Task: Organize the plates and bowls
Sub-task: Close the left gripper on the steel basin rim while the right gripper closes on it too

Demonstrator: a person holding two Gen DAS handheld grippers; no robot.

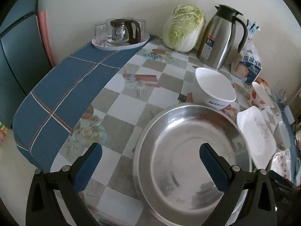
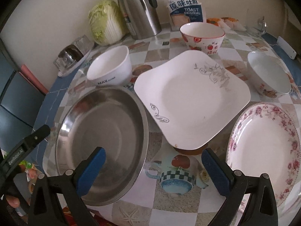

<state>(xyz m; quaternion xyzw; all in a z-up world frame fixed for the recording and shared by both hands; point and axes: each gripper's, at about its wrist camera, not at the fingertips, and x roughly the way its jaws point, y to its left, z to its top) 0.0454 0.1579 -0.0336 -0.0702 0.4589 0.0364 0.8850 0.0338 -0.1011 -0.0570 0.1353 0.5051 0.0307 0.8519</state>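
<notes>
Both jaws wide open, gripping nothing — better to close left gripper [image 1: 150,156] on steel plate [image 1: 191,162] rim at table [image 1: 131,101] near edge — slowly, squarely.

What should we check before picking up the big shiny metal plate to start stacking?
1. Left gripper open: ok, jaws wide apart.
2. Right gripper open and empty: ok.
3. Metal plate empty: ok, nothing inside.
4. Metal plate's near-left rim lined up between the left gripper's fingers: ok, one finger is over the dish, the other over the tablecloth.
5. Square white plate clear of the metal plate: not ok, their rims look touching or overlapping.
6. White MAX bowl out of the way: cannot tell, it sits very close behind the rim.
</notes>
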